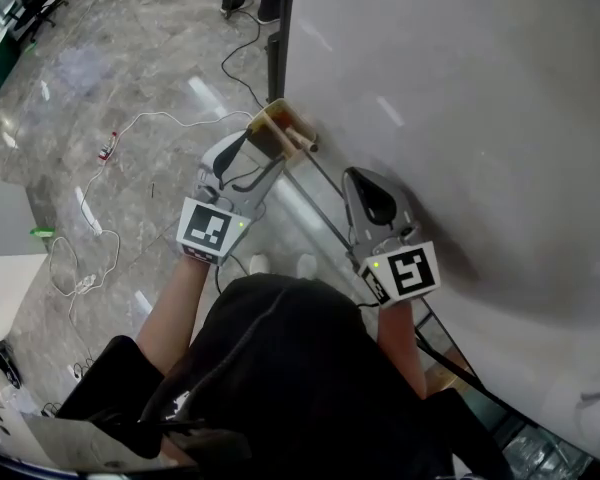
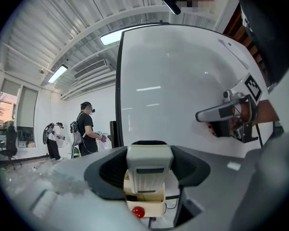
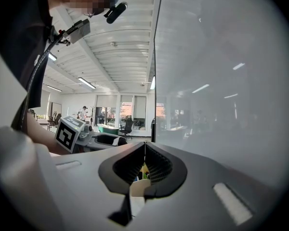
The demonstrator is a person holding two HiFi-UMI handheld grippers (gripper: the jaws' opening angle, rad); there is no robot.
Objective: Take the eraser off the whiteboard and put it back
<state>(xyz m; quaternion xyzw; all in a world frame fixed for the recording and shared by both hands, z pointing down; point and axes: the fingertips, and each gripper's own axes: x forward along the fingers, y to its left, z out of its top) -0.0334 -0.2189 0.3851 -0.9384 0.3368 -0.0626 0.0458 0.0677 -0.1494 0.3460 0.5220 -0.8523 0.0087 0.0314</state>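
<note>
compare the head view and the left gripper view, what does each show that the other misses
Only the head view: the floor with a white cable and the wearer's dark top.
Only the left gripper view: a bystander in black, a second bystander beyond, and a ceiling light.
Both: the whiteboard, the eraser clamped in the left gripper, and the right gripper close to the board.
</note>
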